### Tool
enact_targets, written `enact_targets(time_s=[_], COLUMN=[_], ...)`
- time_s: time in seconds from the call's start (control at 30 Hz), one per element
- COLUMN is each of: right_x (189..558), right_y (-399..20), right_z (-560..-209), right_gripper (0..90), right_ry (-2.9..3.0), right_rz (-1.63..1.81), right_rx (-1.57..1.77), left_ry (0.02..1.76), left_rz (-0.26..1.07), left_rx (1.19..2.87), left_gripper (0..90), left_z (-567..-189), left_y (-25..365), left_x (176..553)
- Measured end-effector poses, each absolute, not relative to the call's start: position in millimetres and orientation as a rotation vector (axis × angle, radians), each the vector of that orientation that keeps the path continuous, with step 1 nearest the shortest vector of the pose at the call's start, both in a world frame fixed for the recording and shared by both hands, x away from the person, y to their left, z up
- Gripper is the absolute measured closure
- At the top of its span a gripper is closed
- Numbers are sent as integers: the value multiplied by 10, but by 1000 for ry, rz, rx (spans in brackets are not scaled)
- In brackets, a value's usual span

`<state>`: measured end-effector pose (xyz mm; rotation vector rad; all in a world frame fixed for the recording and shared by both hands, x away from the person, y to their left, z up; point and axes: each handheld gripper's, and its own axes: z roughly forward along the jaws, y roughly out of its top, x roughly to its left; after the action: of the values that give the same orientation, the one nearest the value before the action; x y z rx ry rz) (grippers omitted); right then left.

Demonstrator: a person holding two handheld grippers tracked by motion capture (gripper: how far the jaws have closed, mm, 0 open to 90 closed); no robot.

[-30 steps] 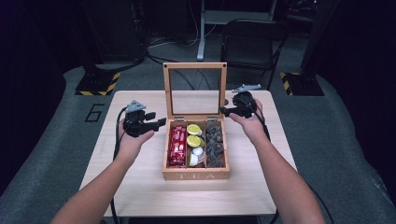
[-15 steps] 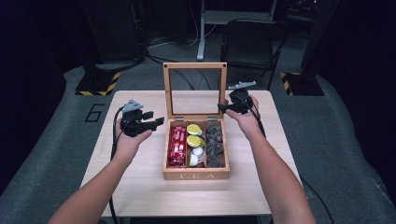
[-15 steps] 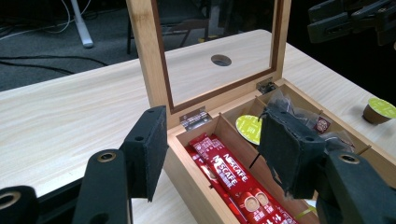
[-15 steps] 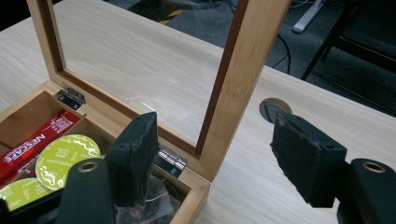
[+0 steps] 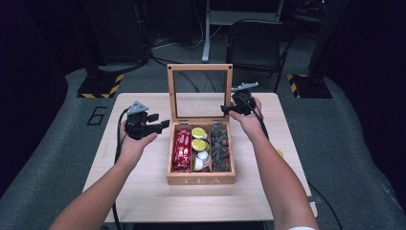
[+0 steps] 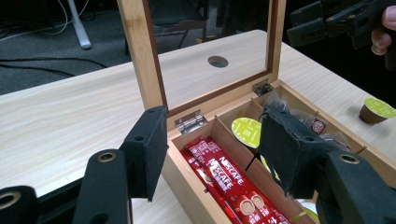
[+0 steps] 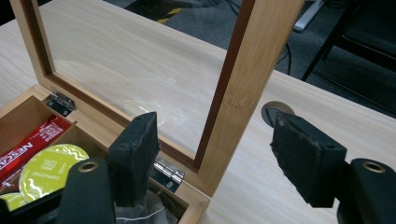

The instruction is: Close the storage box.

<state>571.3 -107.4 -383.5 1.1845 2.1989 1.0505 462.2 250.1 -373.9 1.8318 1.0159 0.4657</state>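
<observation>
Wooden box (image 5: 201,180) sits mid-table (image 5: 139,201), its glass lid (image 5: 199,93) standing upright at the back. From the high view, the left gripper (image 5: 163,125) hovers just left of the box, jaws apart and empty. The right gripper (image 5: 227,109) is up by the lid's right edge.

The right gripper view gives the close read: the lid's right post (image 7: 243,88) stands between the two black pads (image 7: 140,149), with a gap on either side, so the jaws are released and clamp nothing. A hinge (image 7: 168,172) glints at the post's foot, and a round hole in the table (image 7: 275,112) sits just behind.

The left gripper view looks into the box from the other side, its own pads (image 6: 152,147) spread wide over the near wall, nothing pinched. Here the writing comes clear: red sachets (image 6: 224,179) in the near compartment read "NESCAFE". Green-topped capsules (image 6: 246,131) fill the middle one, and clear-wrapped dark packets (image 6: 299,116) the far one. This view also catches a lone capsule (image 6: 376,111) lying on the table beyond the box, and the right gripper (image 6: 303,30) at top right.

Back in the high view, the box front is stamped "TEA". In the right gripper view a capsule (image 7: 49,170) top reads "CAPPUCCINO".
</observation>
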Motion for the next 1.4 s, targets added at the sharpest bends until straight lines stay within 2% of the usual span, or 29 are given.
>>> enact_targets(time_s=[0.93,1.2,1.4], right_x=[5865,5872,5873], right_y=[-913,-933,-943], right_z=[-3973,-3957,-3944], right_gripper=[302,345,473], right_ry=[2204,2198,2149], right_rz=[1055,1066,1055], right_rx=[1197,1213,1267], left_ry=[1027,1024,1014], left_rz=[463,465,461], left_rx=[1806,1807,1823], left_gripper=[419,419,420], left_z=[-3741,-3739,-3743], left_y=[2528,2516,2522], left_x=[4600,4590,4591])
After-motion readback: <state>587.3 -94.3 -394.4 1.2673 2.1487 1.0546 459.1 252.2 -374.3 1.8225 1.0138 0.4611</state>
